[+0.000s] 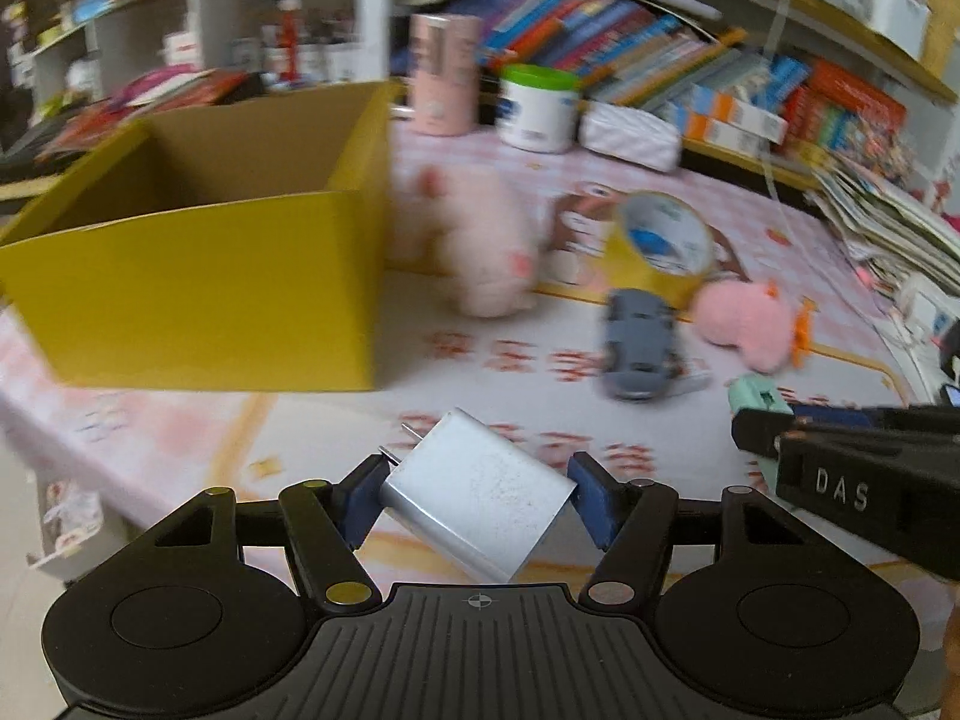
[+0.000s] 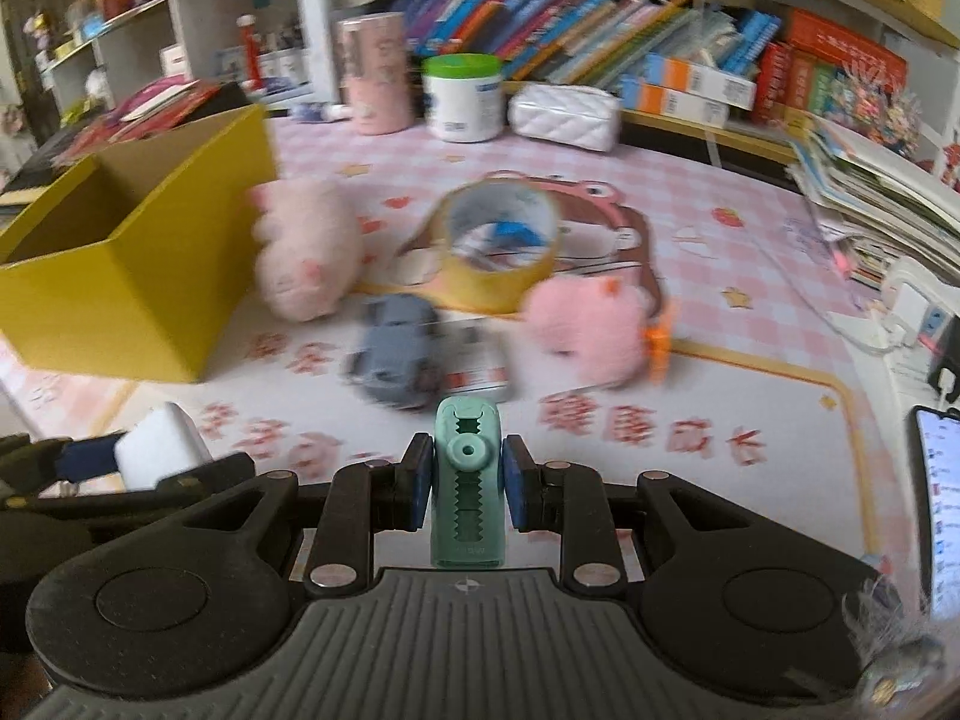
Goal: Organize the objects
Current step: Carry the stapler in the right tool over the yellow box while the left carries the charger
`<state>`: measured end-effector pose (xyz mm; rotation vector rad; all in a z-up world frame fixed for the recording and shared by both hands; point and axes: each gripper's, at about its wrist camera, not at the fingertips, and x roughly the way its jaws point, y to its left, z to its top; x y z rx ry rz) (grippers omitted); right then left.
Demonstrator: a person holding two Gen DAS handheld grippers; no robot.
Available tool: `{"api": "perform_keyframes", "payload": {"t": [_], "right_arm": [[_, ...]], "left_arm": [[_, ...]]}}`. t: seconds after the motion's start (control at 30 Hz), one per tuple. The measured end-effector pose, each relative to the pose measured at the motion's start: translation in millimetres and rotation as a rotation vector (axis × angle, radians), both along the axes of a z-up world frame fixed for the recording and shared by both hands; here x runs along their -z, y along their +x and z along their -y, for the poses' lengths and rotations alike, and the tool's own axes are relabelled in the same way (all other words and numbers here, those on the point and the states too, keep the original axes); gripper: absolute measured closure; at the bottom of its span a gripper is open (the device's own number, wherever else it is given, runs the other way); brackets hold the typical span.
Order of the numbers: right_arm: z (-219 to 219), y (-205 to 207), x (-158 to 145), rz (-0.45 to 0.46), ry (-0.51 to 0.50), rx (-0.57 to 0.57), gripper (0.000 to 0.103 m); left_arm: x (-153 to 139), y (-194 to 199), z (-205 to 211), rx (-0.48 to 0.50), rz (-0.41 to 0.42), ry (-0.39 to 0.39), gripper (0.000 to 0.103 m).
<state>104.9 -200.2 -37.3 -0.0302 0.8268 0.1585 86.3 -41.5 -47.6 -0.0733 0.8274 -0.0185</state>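
- Left gripper (image 1: 477, 495) fingers hold white charger (image 1: 480, 507) skewed; keep squeeze firm, release low inside yellow box (image 1: 198, 276).
- Right gripper (image 2: 465, 480) fingers clamp green clip (image 2: 467, 480); carry over box wall w/o bumping left.

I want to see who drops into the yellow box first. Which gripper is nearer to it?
Left. The left gripper, shut on the white charger, sits just before the yellow box. The right gripper, holding the green clip, is farther off to the box's right.
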Motion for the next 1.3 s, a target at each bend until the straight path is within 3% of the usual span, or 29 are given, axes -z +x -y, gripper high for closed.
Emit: {"api": "perform_keyframes", "payload": {"t": [0.33,0.63,1.07,1.3], "right_arm": [[-100.8,-43.8,-4.7,0.018,-0.006,-0.093,0.08],[-168.1,-74.2,-8.2,0.05,0.016,-0.14,0.08],[-201.1,-95.8,-21.9,0.098,-0.006,-0.162,0.08],[-200.6,-94.1,-20.9,0.096,-0.01,-0.153,0.08]], "left_arm": [[-13.9,-48.0,-96.8,-0.124,0.029,0.026,0.038],[-25.9,-81.7,-153.8,-0.155,0.083,0.047,0.038],[-41.1,-101.2,-179.5,-0.138,0.151,0.013,0.038],[-38.1,-99.2,-178.5,-0.126,0.139,0.01,0.038]]}}
